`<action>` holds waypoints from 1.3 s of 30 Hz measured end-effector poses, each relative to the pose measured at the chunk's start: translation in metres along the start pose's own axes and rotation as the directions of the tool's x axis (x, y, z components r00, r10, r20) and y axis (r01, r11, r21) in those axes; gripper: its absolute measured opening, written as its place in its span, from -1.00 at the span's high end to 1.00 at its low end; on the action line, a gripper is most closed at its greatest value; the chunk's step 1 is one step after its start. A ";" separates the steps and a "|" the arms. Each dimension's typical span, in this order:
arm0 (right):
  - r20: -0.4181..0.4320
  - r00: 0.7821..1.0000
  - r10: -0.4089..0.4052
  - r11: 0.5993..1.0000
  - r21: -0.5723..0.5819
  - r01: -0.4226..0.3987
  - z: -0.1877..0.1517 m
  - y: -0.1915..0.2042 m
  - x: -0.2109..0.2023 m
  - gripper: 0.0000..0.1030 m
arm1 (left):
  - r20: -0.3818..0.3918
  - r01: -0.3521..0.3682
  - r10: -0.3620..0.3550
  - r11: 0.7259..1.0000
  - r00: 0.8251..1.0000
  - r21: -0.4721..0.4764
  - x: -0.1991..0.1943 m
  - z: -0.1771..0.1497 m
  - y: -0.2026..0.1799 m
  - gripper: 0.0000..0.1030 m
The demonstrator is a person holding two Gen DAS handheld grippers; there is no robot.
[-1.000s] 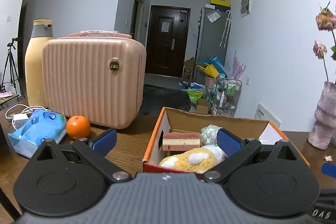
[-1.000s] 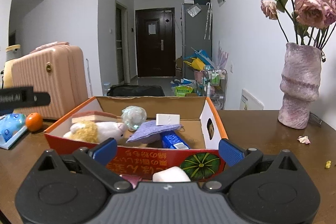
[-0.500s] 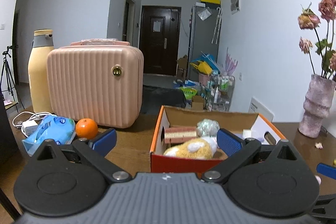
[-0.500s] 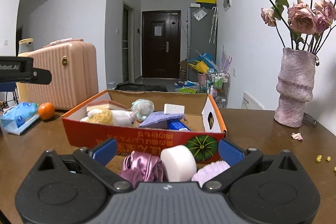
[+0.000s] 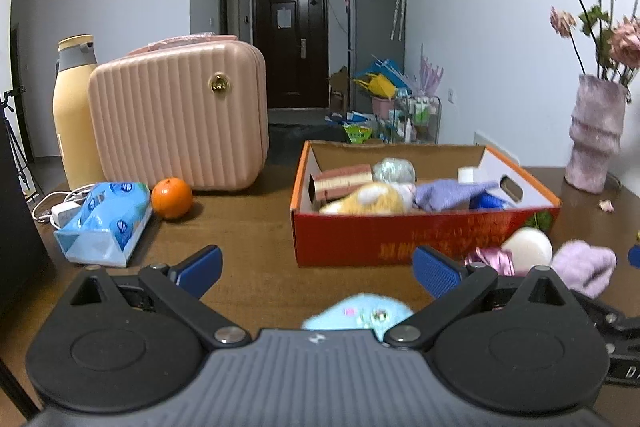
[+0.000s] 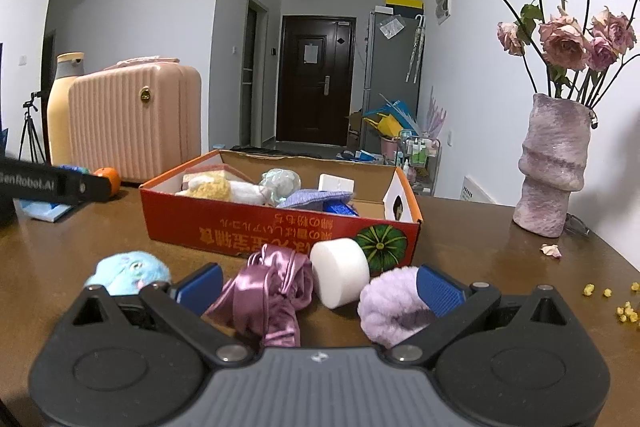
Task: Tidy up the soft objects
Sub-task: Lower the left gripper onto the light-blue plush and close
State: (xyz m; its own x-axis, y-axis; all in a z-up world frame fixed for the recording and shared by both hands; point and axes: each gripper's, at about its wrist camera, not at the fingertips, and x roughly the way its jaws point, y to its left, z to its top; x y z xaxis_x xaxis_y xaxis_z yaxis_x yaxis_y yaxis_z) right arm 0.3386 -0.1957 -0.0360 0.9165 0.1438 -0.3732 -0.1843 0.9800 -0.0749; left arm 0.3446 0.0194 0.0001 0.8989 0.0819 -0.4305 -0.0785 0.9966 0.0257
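Observation:
An orange cardboard box (image 5: 404, 241) (image 6: 256, 227) on the wooden table holds a yellow-white plush (image 5: 370, 197), a purple pad (image 6: 314, 197) and other soft pieces. In front of it lie a pink satin scrunchie (image 6: 272, 291), a white foam cylinder (image 6: 340, 273), a lilac fluffy piece (image 6: 394, 303) (image 5: 584, 267) and a light-blue plush (image 6: 128, 273) (image 5: 358, 313). My right gripper (image 6: 318, 285) is open, with the scrunchie and cylinder between its fingers. My left gripper (image 5: 316, 267) is open above the blue plush, holding nothing.
A pink ribbed case (image 5: 180, 115), a yellow bottle (image 5: 74, 111), an orange (image 5: 172, 197) and a blue tissue pack (image 5: 104, 223) stand at the left. A purple vase (image 6: 554, 163) with dried roses is at the right, with petals and crumbs (image 6: 608, 301) near it.
Both grippers have drawn back from the box. The scrunchie, foam cylinder, lilac piece and blue plush on the table have come into view. Both stay open.

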 end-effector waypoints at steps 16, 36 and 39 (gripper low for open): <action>-0.039 0.999 0.005 1.000 0.001 -0.005 -0.020 -0.007 -0.022 -1.00 | -0.065 0.079 -0.077 0.996 0.995 0.036 -0.009 -0.028 -0.007 -1.00; -0.049 0.998 -0.042 0.999 0.023 0.043 -0.024 -0.010 -0.013 -1.00 | -0.209 0.131 -0.105 0.984 0.972 0.118 0.055 -0.036 -0.022 -1.00; -0.059 0.998 -0.038 0.999 0.036 0.040 -0.025 -0.012 -0.010 -1.00 | -0.238 0.134 -0.105 0.985 0.965 0.108 0.067 -0.037 -0.020 -1.00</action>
State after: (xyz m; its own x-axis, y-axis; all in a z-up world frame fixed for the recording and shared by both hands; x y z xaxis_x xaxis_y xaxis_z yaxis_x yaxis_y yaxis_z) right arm 0.3225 -0.2127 -0.0544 0.9002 0.0981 -0.4242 -0.1344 0.9893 -0.0564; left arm 0.3907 0.0045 -0.0627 0.7734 -0.0285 -0.6333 0.0902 0.9938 0.0654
